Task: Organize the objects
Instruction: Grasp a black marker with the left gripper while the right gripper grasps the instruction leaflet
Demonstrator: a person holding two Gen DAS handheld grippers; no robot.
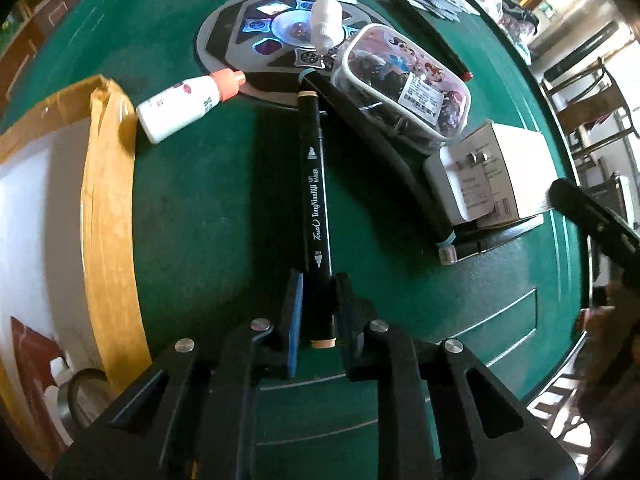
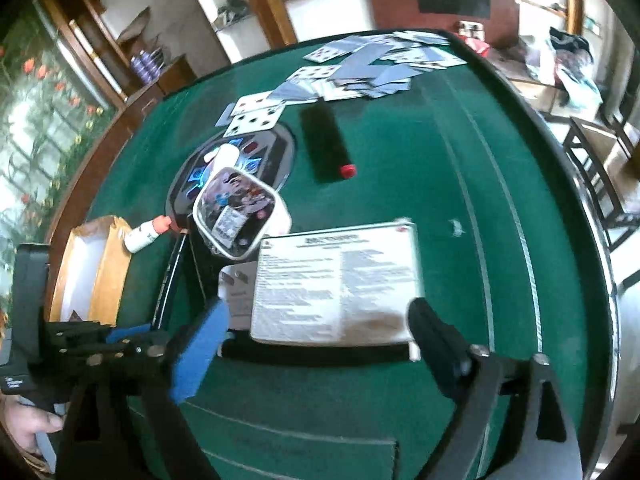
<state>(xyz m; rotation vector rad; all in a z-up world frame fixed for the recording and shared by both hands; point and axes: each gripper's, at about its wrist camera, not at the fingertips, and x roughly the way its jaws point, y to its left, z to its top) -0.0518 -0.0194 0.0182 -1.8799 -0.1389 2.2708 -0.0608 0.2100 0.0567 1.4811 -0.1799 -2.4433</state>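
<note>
The round green felt table (image 2: 400, 184) carried a yellow-taped cardboard box (image 1: 108, 200) at its left side. A white printed carton (image 2: 336, 280) lay between the wide-spread fingers of the right gripper (image 2: 316, 340), untouched by them as far as the blur showed. Beside it sat a clear plastic pencil case (image 1: 400, 88) with cartoon print. The left gripper (image 1: 316, 304) was clamped on a black art marker (image 1: 316, 184), which pointed away over the felt.

Black marker (image 1: 316, 184), green felt table (image 1: 208, 208), white box (image 2: 340, 280), cartoon-printed case (image 1: 404, 80)
</note>
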